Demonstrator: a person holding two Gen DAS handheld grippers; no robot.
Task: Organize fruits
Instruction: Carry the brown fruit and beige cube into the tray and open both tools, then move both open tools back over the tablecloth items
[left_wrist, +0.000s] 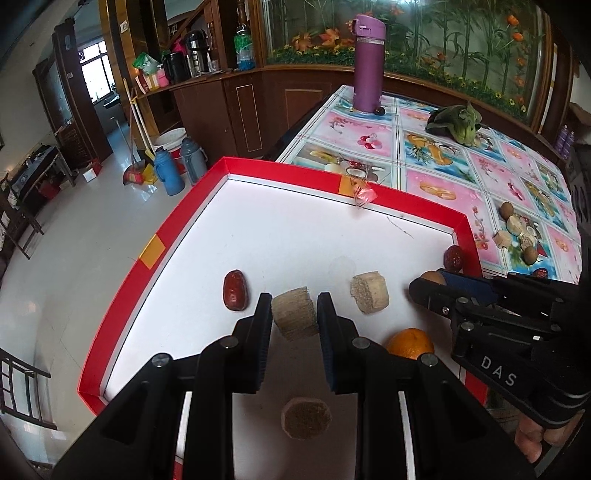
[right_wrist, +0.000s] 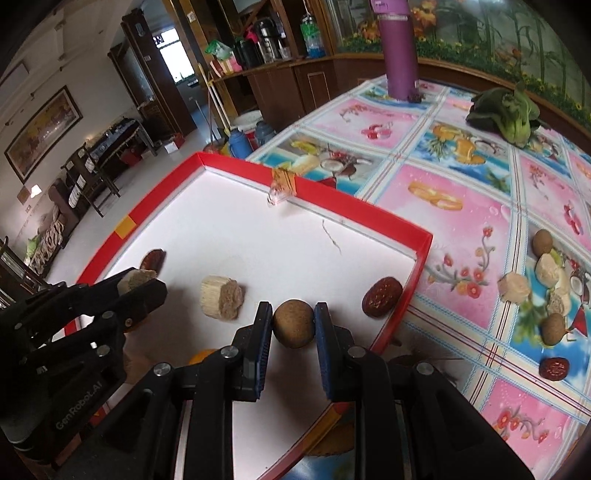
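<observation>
- Two grippers over red tray (left_wrist: 155, 251), each loaded.
- Left gripper (left_wrist: 294, 314) closed on fibrous cane chunk (left_wrist: 294, 317), held above white tray floor.
- Right gripper (right_wrist: 293, 325) clamped on round brown fruit (right_wrist: 293, 323), near tray's right wall.
- Step in hand: placing into tray (release pending, judging by height).
- Next: lower, spread jaws beside like pieces; more fruit on tablecloth (right_wrist: 461, 229).

Red-rimmed white tray (left_wrist: 207, 206); floral, perhaps fruit-printed tablecloth (right_wrist: 461, 206).
</observation>
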